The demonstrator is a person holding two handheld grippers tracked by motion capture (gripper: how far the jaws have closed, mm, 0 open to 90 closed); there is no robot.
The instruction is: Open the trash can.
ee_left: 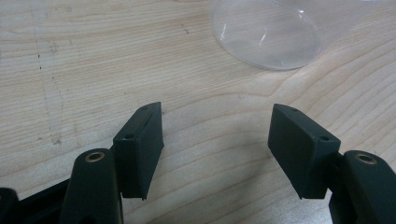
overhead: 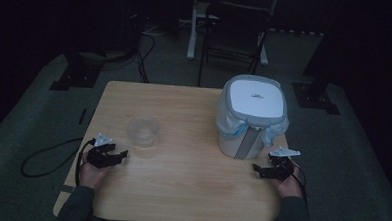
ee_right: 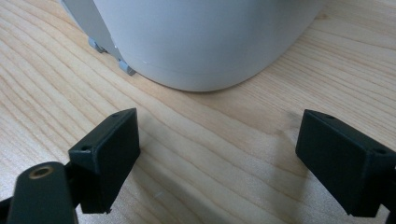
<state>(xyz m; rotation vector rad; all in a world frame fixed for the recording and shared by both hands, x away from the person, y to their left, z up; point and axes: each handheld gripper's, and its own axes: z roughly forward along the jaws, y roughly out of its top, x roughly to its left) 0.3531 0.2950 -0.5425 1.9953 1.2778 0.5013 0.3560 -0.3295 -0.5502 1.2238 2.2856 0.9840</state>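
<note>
A: Two grippers, two things, one table. Largest first?

B: Table: pale wood, square, grain plain in both gripper views. Dark floor all round, a chair beyond the far edge.

A: Next down?

B: Bin: white body, grey rim, white lid shut on top. Blue-white liner bunched out under the rim on the near side. Grey strip down the front. Stands upright on the right half of the table, toward the far edge.

A: Then?

B: Cup: clear plastic, upright, left of centre, well apart from bin. Seems empty. In the left gripper view, seen at top right, rim toward the camera.

A: Grippers?

B: Left gripper: held in left hand, low at the near left of the table, pointed toward the cup, just short of it. Jaws wide apart, bare wood between, touching nothing. Cable looped off the left edge to the floor.

A: Other one?

B: Right gripper: held in right hand, near the right edge, just beside the foot of the bin. Jaws spread wide, nothing between. From its own view, bin wall close ahead, base on the wood, two small grey feet at left. No contact with the bin.

A: Grey plates?

B: One atop each gripper, pale against the black.
</note>
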